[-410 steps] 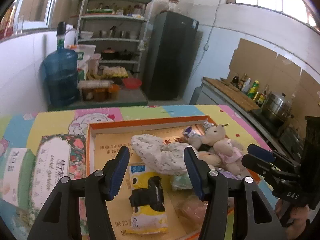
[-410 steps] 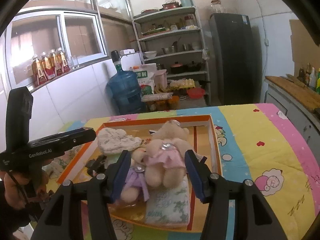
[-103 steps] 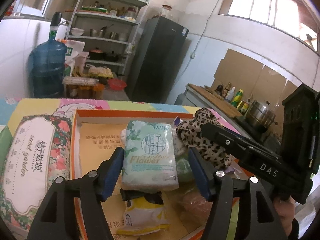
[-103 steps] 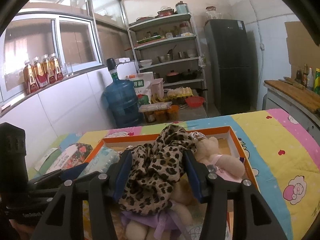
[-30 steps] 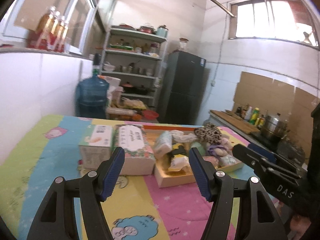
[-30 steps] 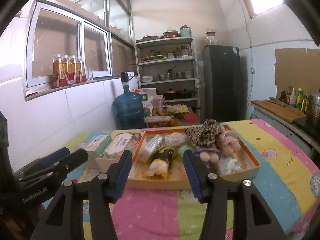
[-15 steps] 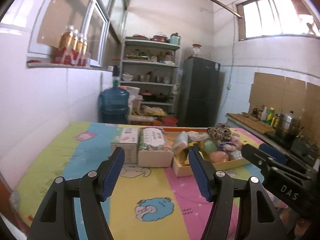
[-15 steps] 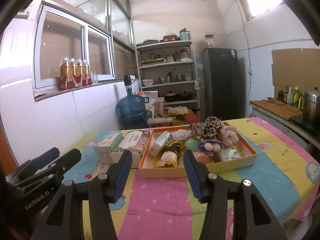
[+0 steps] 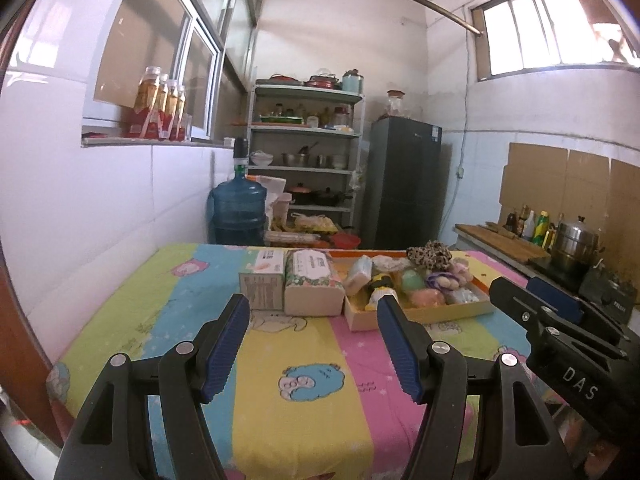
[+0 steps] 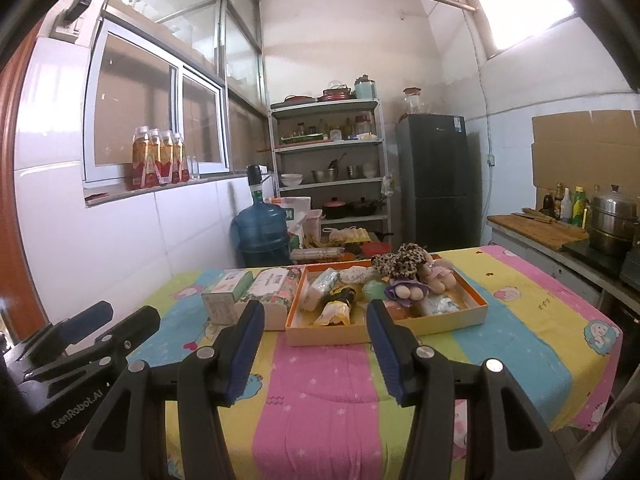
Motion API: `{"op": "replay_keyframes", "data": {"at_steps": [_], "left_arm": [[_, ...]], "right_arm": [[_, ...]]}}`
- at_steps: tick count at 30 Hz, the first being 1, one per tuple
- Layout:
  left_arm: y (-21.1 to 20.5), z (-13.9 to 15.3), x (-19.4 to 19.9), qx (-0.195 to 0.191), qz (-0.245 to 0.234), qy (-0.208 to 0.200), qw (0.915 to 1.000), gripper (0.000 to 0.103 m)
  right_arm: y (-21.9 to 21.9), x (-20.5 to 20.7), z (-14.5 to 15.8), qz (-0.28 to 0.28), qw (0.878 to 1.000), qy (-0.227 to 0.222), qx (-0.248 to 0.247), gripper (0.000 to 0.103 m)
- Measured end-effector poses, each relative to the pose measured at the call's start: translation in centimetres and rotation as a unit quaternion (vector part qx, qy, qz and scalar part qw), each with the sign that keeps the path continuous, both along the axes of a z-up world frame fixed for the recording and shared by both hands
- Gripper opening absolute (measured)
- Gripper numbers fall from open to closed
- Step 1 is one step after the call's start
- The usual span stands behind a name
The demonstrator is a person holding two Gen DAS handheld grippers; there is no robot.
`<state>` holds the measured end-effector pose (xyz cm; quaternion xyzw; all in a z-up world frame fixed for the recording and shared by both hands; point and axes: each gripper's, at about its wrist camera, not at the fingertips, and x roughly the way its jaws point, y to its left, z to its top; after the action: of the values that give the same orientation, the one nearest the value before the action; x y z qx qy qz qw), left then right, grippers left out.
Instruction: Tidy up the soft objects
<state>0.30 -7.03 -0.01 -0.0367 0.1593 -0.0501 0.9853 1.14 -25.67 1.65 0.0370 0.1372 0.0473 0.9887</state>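
Orange-rimmed shallow box (image 10: 452, 322) sat near the table's far edge, packed with soft items. Leopard-print cloth (image 10: 400, 261) lay heaped at its back on a beige plush toy (image 10: 438, 274). Pale green tissue pack (image 10: 322, 282) leaned at the left end, yellow pouch (image 10: 334, 312) in front, green and peach soft lumps mid-box.

A table (image 10: 320, 392) under a striped cartoon-print cloth carries an orange-rimmed cardboard tray (image 10: 448, 318) (heaped with soft things) and, touching its left side, two tissue boxes (image 10: 248, 292) side by side.
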Motion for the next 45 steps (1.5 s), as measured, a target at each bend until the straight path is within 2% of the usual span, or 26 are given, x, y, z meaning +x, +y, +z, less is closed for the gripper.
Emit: {"op": "replay_keyframes", "data": {"at_steps": [12,45], "left_arm": [[0.2,0.4,-2.3,-0.001,0.004,-0.008,1.0,0.068],[-0.5,0.7,-2.2,0.007,0.003,-0.007,0.9999,0.068]], "right_arm": [[0.6,-2.4,0.4,0.009,1.0,-0.014,-0.002,0.053],[0.9,-2.5,0.5,0.014,1.0,-0.015,0.006,0.053]]}}
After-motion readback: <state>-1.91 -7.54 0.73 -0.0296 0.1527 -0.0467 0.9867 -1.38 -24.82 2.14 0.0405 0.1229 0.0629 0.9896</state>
